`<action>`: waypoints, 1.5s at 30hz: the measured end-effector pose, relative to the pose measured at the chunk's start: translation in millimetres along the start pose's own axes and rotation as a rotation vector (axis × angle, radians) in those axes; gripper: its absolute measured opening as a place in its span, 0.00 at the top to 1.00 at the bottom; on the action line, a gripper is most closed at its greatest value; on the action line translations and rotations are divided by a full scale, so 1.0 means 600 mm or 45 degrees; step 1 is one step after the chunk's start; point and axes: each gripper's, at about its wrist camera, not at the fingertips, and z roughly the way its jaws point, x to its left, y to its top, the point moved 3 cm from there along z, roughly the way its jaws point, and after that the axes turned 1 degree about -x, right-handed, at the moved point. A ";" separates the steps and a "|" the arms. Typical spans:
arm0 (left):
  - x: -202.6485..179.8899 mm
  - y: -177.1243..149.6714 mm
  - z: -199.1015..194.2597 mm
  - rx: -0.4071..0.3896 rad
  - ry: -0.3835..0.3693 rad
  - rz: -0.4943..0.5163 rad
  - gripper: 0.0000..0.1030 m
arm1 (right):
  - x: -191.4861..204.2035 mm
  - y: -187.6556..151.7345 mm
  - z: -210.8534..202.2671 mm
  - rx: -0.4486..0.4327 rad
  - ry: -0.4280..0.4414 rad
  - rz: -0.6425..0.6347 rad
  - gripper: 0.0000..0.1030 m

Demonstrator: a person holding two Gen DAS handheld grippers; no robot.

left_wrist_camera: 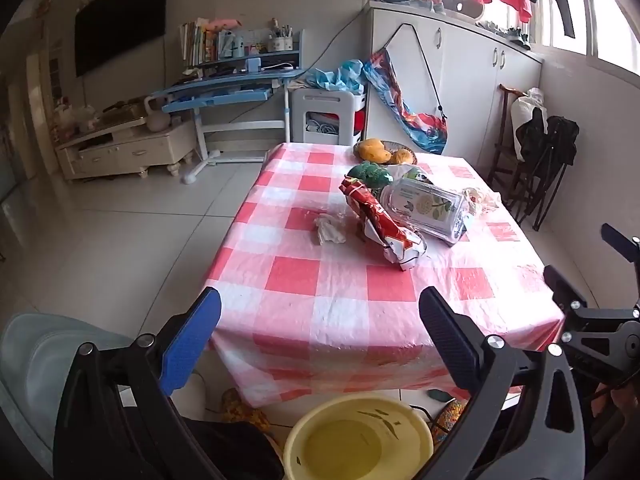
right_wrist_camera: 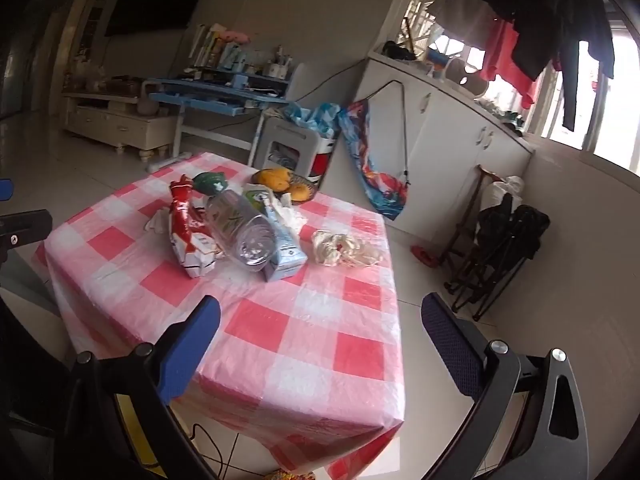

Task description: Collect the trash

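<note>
Red-and-white checked tablecloth [left_wrist_camera: 384, 300], yellow basin [left_wrist_camera: 360, 436], red snack bag [right_wrist_camera: 188, 232]

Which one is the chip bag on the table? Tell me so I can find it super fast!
Look at the table with the red-and-white checked tablecloth. In the heap of things near its middle, the snack bag lies crumpled at the left edge of the heap, right against the clear plastic bottle. It is the only shiny red wrapper, with a white end; the bottle is see-through and the carton pale blue.
</note>
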 end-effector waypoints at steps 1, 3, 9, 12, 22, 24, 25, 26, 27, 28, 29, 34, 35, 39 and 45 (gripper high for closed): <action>0.001 -0.001 0.000 -0.001 0.002 -0.002 0.07 | -0.002 0.000 -0.003 -0.002 -0.002 0.009 0.06; 0.004 -0.002 -0.001 -0.003 0.006 -0.008 0.07 | -0.007 -0.001 -0.007 -0.006 -0.003 0.025 0.06; 0.002 -0.006 0.005 0.001 0.009 -0.012 0.07 | -0.015 -0.003 -0.001 -0.022 -0.014 0.032 0.06; -0.007 -0.008 0.008 0.007 0.013 0.011 0.07 | -0.019 -0.002 0.001 -0.010 -0.004 0.048 0.06; -0.027 -0.013 0.016 0.011 0.032 0.068 0.07 | -0.023 -0.002 -0.001 -0.021 0.006 0.056 0.06; -0.028 -0.014 0.015 0.011 0.032 0.070 0.07 | -0.023 -0.002 0.000 -0.018 0.008 0.060 0.06; -0.028 -0.014 0.016 0.011 0.032 0.070 0.07 | -0.024 -0.003 0.001 -0.015 0.018 0.081 0.06; -0.028 -0.014 0.016 0.011 0.032 0.068 0.07 | -0.023 -0.003 0.001 -0.015 0.013 0.077 0.06; -0.028 -0.014 0.016 0.011 0.031 0.067 0.07 | -0.022 -0.002 -0.001 -0.013 0.001 0.056 0.06; -0.028 -0.014 0.016 0.011 0.032 0.067 0.07 | -0.021 -0.002 -0.001 -0.014 -0.012 0.050 0.06; -0.028 -0.014 0.016 0.011 0.032 0.066 0.07 | -0.021 -0.002 -0.001 -0.015 -0.038 0.029 0.06; -0.030 -0.016 0.017 0.012 0.031 0.067 0.07 | -0.027 0.010 -0.016 -0.046 -0.170 0.005 0.06; -0.029 -0.016 0.017 0.012 0.032 0.067 0.07 | -0.031 0.012 -0.021 -0.065 -0.193 0.009 0.06; -0.029 -0.016 0.017 0.013 0.033 0.066 0.07 | -0.057 0.015 -0.036 -0.080 -0.226 0.080 0.06; -0.029 -0.018 0.019 0.014 0.032 0.067 0.07 | -0.081 0.019 -0.041 -0.007 -0.226 0.111 0.06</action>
